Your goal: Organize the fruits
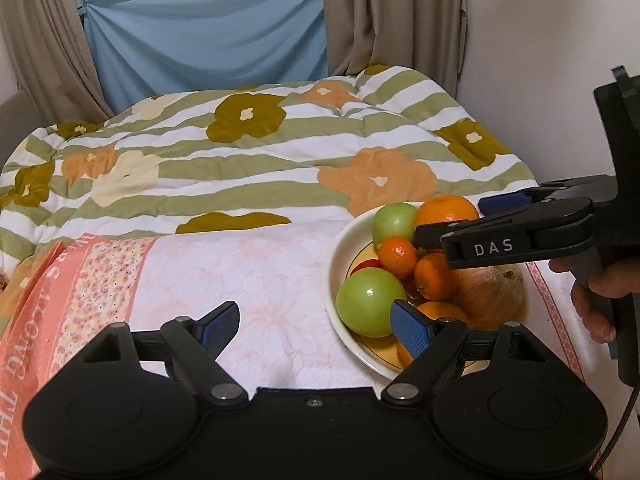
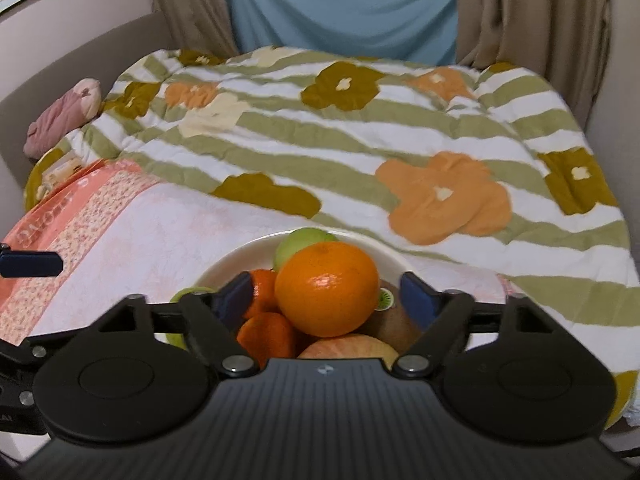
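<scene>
Orange [image 2: 327, 288]: the big one, on top of the heap in the bowl [image 2: 224, 262], resting on the smaller fruit under it. It sits squarely between the right gripper's [image 2: 326, 296] two blue pads; neither pad looks to be touching the peel yet, though the gaps are small.

Right gripper: fingers spread apart, holding nothing, poised over the bowl with the orange centred in its span. In the left view it reaches in from the right, just above the pile.

Step in hand (my reading): taking the orange off the heap.

Doing it well: close on the widest part of the orange, both pads meeting the peel at the same level, so the round fruit does not squirt up or forward. Squeeze only enough to hold. Lift straight up before moving sideways, because the tangerines [image 1: 398, 256] and green apples [image 1: 370, 302] below could roll once their load goes.

Left gripper [image 1: 316, 326]: fingers wide apart, empty, low over the pink cloth [image 1: 248, 280], its right pad just beside the near green apple at the bowl's rim.

Other fruit: a kiwi with a sticker [image 2: 390, 320] and a red apple [image 2: 348, 348] lie beside and below the orange.

Surroundings: the bowl stands on the pink cloth, with a flowered quilt [image 1: 240, 152] behind it.
</scene>
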